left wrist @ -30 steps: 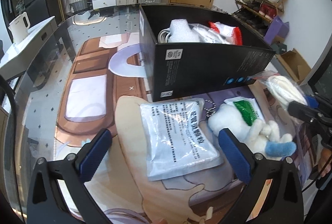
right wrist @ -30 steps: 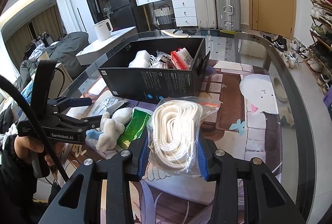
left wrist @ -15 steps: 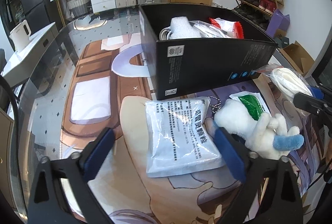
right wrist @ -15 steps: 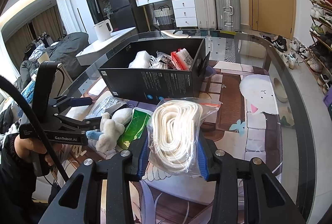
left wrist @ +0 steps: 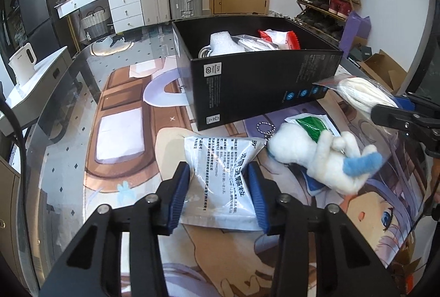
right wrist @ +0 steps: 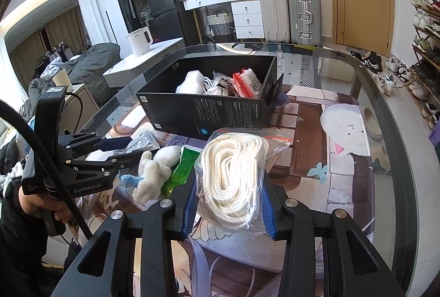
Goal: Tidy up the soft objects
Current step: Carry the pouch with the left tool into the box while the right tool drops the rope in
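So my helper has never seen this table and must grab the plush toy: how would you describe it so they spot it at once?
Find the big black box on the glass table. In front of its near wall, beside the flat white printed pouch between the left gripper's fingers, lies the plush toy. It alone is fluffy: white, with a blue tip and a bead chain.

"GenRobot.AI" reads in white on the black left gripper body [right wrist: 82, 181]; "99" shows on the silver-white printed pouch [left wrist: 220, 176], its other print too small to read.
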`<action>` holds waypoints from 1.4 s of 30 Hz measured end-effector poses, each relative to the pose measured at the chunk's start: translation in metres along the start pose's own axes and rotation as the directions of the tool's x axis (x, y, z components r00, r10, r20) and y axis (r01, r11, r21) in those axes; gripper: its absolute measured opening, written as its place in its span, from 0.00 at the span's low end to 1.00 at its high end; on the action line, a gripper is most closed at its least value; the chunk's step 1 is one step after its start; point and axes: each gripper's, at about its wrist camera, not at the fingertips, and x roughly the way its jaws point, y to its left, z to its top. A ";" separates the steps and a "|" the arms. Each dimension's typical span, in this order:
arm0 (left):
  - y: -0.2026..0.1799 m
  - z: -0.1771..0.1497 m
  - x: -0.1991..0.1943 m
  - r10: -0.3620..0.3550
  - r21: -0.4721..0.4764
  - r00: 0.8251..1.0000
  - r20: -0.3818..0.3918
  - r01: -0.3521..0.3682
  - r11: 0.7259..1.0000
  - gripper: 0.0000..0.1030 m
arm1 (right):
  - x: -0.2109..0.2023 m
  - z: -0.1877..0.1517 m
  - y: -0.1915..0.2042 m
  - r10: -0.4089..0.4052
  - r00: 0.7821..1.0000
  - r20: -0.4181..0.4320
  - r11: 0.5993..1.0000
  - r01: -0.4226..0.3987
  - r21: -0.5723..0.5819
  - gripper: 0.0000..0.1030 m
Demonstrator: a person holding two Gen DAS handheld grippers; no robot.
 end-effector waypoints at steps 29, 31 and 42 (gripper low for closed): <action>0.013 0.008 -0.053 -0.041 -0.048 0.990 0.138 0.048 0.998 0.36 | -0.028 0.008 0.016 0.008 0.996 0.089 0.999 -0.004 -0.040 0.38; 0.013 0.012 -0.055 -0.042 -0.048 0.988 0.147 0.050 0.998 0.36 | -0.030 0.009 0.019 0.008 0.995 0.096 0.999 -0.003 -0.046 0.38; 0.010 0.034 -0.066 -0.057 -0.038 0.977 0.206 0.067 0.997 0.36 | -0.033 0.026 0.032 0.003 0.993 0.115 0.996 0.007 -0.086 0.38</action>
